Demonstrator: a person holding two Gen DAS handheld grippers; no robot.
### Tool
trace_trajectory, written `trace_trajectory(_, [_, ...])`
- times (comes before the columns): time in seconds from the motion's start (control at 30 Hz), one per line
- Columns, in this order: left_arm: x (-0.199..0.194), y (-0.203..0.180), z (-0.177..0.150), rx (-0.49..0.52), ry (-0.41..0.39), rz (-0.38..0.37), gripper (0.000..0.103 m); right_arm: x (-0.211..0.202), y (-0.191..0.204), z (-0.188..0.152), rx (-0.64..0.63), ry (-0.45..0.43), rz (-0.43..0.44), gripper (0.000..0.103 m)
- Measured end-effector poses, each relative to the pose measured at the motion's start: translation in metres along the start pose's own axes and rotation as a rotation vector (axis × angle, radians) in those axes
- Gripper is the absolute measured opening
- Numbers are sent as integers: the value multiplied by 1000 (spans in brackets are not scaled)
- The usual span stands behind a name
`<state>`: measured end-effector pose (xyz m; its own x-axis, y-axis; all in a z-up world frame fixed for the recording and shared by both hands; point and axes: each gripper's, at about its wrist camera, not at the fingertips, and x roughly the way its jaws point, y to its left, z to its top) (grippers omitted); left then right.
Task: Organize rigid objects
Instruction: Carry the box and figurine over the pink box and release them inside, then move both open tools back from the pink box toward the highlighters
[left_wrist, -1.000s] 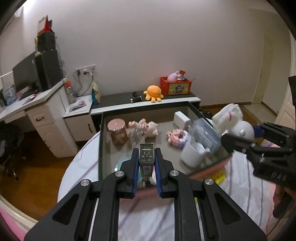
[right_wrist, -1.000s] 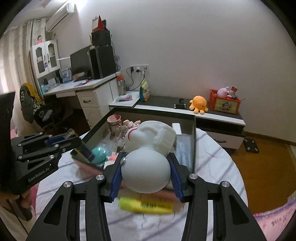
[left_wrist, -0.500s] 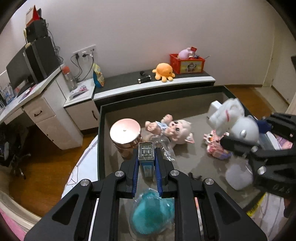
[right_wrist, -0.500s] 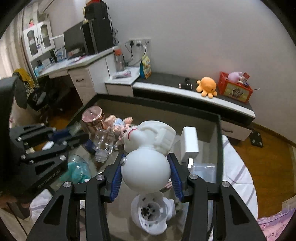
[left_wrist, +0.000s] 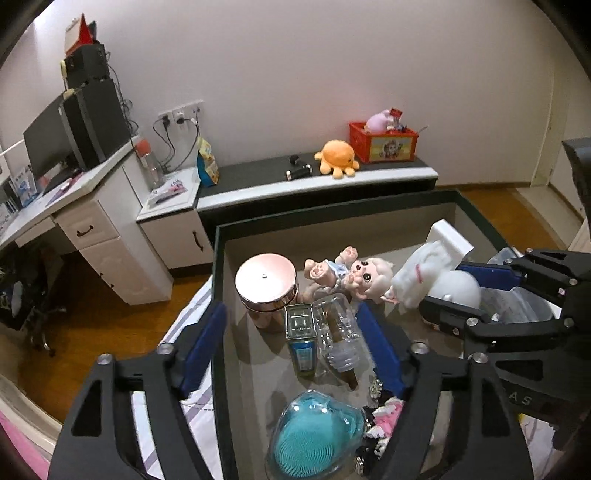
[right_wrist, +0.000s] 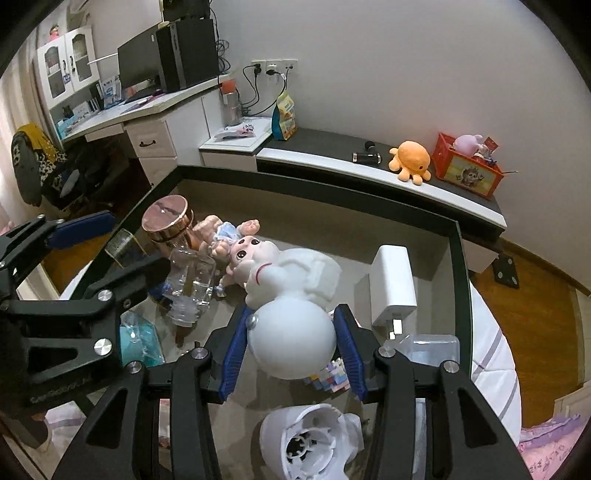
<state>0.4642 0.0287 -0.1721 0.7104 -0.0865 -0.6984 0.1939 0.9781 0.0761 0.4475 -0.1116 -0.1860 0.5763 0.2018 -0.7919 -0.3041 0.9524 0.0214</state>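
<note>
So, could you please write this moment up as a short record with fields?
container: dark-rimmed tray
left gripper: open, jaws just opened, small tin box standing free between them
right gripper: shut on white round figure, over the tray
beside box: copper-lidded jar, clear bottle lying down
also in tray: doll, white block

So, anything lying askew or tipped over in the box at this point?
Yes. The clear bottle lies on its side in the box, neck toward the camera, beside the small tin between the left gripper's jaws, which have just opened. The doll lies sprawled next to the upright jar.
</note>
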Motion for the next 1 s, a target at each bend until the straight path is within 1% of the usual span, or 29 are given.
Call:
trace_trajectory(0.07, [-8, 6, -2, -18, -13, -2, 84, -6, 1, 0, 2, -17, -12, 53])
trace_trajectory(0.13, [-19, 9, -4, -33, -34, -10, 88, -14, 2, 0, 8, -36, -8, 60])
trace_trajectory(0.2, [-32, 11, -6, -50, -53, 4, 97, -24, 3, 0, 14, -58, -9, 64])
trace_trajectory(0.27, [-47, 13, -9, -57, -81, 10, 98, -37, 5, -2, 18, -85, -19, 72])
trace_trajectory(0.3, [-57, 14, -12, -61, -95, 9, 100, -45, 7, -4, 16, -100, -29, 79])
trace_trajectory(0.33, [-65, 14, -13, -66, -108, 15, 102, -53, 9, -7, 17, -120, -34, 81])
trace_trajectory(0.47, [-107, 10, -28, -63, -179, 51, 103, -92, 14, -22, 39, -198, -18, 82])
trace_trajectory(0.53, [-134, 5, -40, -68, -223, 59, 103, -115, 18, -33, 38, -239, -34, 84])
trace_trajectory(0.7, [-189, -9, -67, -43, -311, 94, 103, -173, 27, -69, 50, -345, -39, 85])
trace_trajectory(0.77, [-211, -17, -79, -49, -341, 112, 103, -193, 29, -82, 54, -377, -49, 86])
trace_trajectory(0.8, [-222, -21, -86, -50, -358, 113, 103, -204, 31, -90, 58, -396, -56, 87])
trace_trajectory(0.87, [-247, -27, -101, -57, -402, 122, 103, -226, 36, -106, 60, -441, -66, 103])
trace_trajectory(0.93, [-267, -34, -114, -66, -443, 111, 103, -247, 40, -124, 59, -501, -88, 103])
trace_trajectory(1.0, [-284, -40, -127, -74, -471, 100, 103, -263, 45, -140, 64, -540, -100, 103])
